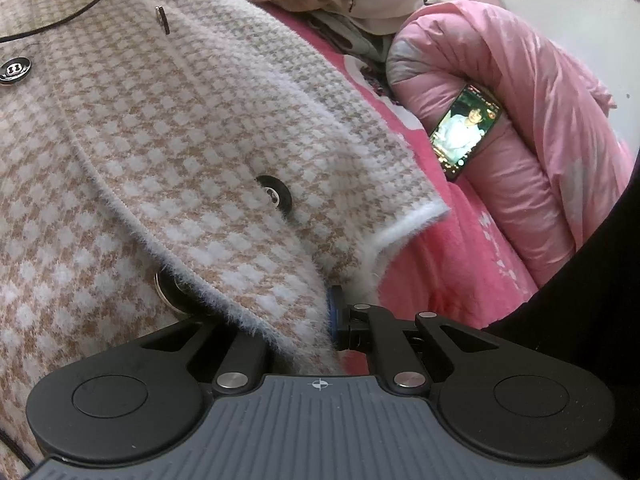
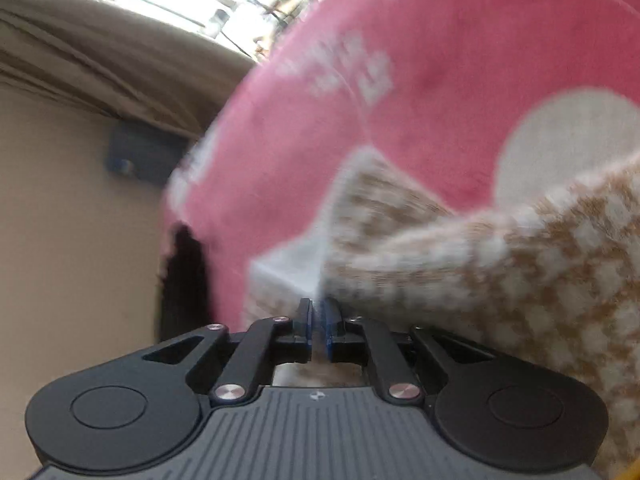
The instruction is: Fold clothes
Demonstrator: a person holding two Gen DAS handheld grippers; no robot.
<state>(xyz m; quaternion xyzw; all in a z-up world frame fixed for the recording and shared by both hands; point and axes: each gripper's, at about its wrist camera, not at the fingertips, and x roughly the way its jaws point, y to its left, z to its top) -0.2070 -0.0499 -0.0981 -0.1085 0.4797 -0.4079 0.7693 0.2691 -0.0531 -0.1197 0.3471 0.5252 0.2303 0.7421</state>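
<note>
Bed [image 1: 448, 256] had a pink fleece cover, with a rolled pink quilt [image 1: 528, 128] at the far side and a pile of pale clothes [image 1: 372, 4] behind it. Cardigan [image 1: 168, 128], tan-and-white houndstooth, lay spread over the bed and filled most of the left view; its white-trimmed hem corner [image 1: 416, 220] sat near the left gripper. Phone [image 1: 466, 132] leaned on the quilt, screen lit, well clear of the work. Buttons [image 1: 274, 196] showed on the front panel. Left gripper [image 1: 334, 316] was pressed together; fabric draped over its tips, so it probably pinched the cardigan's front edge, but contact was hidden. Right gripper [image 2: 318, 316] was pinching the cardigan [image 2: 500, 272] near a white-trimmed edge [image 2: 288, 272], jaws nearly together; right view was motion-blurred. Step in hand looked like picking up two edge points to start a fold. To do it well: keep both pinches on trim rather than on loose knit, lift evenly so the panel stays taut between the grippers, keep buttons inside the fold, lay the edge parallel to the far side.
</note>
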